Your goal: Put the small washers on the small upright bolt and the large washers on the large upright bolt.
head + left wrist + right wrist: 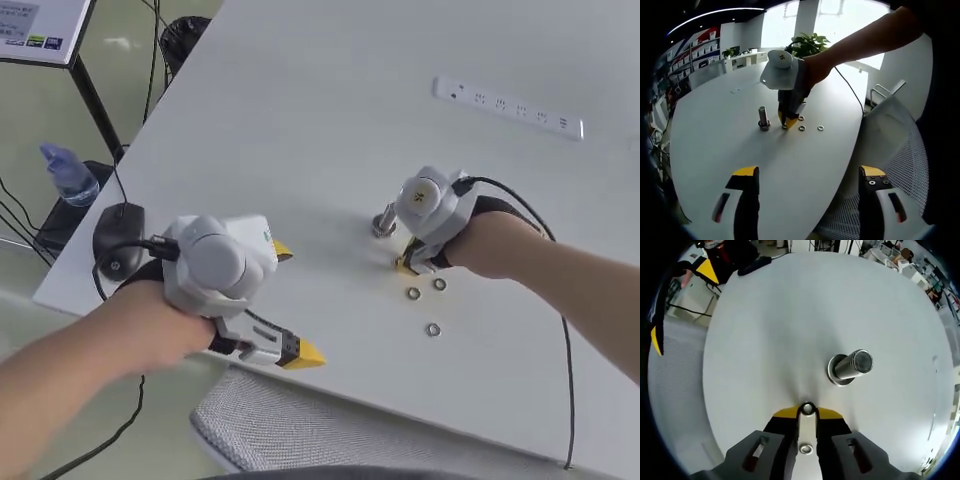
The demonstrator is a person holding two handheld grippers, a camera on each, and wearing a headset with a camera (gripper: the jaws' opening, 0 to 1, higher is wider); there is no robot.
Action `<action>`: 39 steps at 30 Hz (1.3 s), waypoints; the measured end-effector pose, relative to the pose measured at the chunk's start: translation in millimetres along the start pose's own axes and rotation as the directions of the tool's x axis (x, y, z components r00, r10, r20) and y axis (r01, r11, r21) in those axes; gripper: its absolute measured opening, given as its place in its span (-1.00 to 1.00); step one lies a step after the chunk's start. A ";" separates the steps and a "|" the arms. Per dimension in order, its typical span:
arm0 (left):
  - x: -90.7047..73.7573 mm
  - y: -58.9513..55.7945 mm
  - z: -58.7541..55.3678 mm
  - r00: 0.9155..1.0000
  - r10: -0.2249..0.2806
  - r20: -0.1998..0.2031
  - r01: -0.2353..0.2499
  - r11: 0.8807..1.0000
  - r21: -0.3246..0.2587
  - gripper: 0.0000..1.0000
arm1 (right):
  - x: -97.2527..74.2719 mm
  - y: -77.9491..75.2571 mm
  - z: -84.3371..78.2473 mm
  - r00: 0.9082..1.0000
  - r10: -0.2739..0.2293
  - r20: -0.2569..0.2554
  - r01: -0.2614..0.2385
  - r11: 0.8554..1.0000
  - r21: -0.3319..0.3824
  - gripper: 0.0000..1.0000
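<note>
Steel washer point(807, 408) sits pinched between the yellow tips of the right gripper point(807, 413), whose jaws stand narrow and closed on it, with the tips down at the white table point(765, 330). A second washer point(805, 447) shows further back in the slit between the same jaws; I cannot tell whether it touches them. The bolt point(850, 366) stands upright just beside those tips, shaft bare, with a broad metal foot on the table. In the head view three loose washers point(413, 293) lie flat near the right gripper on the person's side, two close together and one a little nearer the table edge, all apart from the bolt. The left gripper point(809, 171) hangs over the near edge of the table, well apart from the bolt, jaws spread wide with nothing between them. Below that edge is a grey mesh chair point(260, 420). A white power strip point(510, 107) lies at the far side of the table, and a clear bottle point(68, 172) stands off the table to the left.
</note>
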State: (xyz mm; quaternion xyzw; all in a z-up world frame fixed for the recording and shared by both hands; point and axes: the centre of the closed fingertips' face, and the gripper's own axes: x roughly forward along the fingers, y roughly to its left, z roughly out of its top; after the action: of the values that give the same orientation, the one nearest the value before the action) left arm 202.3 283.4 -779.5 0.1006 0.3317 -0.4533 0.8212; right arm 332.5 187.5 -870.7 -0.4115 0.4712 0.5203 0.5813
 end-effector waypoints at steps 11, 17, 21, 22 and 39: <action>0.5 -0.4 1.2 1.000 0.005 -0.002 -0.005 1.000 -0.002 0.62 | -10.5 0.7 -7.2 1.000 -0.006 -0.001 0.006 1.000 0.010 -0.77; 0.8 3.0 4.8 1.000 0.013 0.002 -0.013 1.000 -0.005 0.62 | -18.7 -2.6 -17.8 1.000 -0.009 -0.004 0.009 1.000 0.024 -0.77; 2.1 3.5 8.5 1.000 0.011 0.017 -0.010 1.000 -0.011 0.65 | -26.7 -4.9 -23.9 1.000 -0.018 0.009 0.017 0.999 0.043 -0.77; 2.4 3.7 9.5 1.000 0.011 0.022 -0.010 1.000 -0.013 0.65 | -27.8 -4.8 -25.2 1.000 -0.018 0.011 0.018 0.999 0.047 -0.77; 3.5 9.7 20.8 0.997 0.038 0.062 -0.036 0.999 -0.037 0.74 | -44.6 -3.1 -63.5 0.999 -0.032 0.029 0.029 0.993 0.113 -0.77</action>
State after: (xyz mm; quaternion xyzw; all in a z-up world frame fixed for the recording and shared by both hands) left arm 221.0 276.9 -767.3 0.0777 0.3118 -0.4349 0.8412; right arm 327.4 116.0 -840.9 -0.3773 0.4845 0.4901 0.6186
